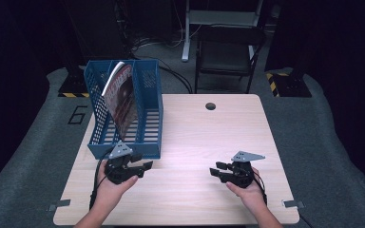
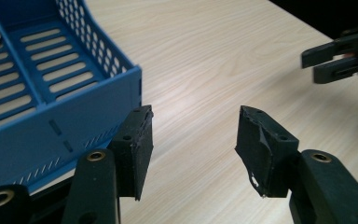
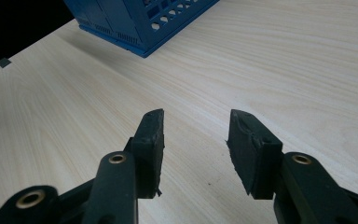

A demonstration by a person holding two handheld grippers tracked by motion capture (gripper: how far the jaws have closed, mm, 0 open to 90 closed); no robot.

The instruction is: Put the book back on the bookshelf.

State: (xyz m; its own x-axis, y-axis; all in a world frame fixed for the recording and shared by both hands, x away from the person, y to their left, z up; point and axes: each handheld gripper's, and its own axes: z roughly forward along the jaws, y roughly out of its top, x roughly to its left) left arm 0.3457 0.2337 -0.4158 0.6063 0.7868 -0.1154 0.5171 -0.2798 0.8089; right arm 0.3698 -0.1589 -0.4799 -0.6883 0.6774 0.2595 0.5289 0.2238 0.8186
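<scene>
Rack (image 2: 74,116) front corner just beside left gripper (image 2: 193,140) fingers; both grippers' fingers spread, empty.

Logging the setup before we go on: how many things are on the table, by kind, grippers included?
Blue file rack: 1
Magazine in the rack: 1
Grippers, left and right: 2
Total: 4

The high view is looking forward and down over the whole table (image 1: 195,123) from the person's side, while the left gripper view is peering close along its jaws at the blue rack (image 2: 51,107) and the right gripper view is skimming low over bare tabletop, sharing that rack's corner (image 3: 140,23).
</scene>
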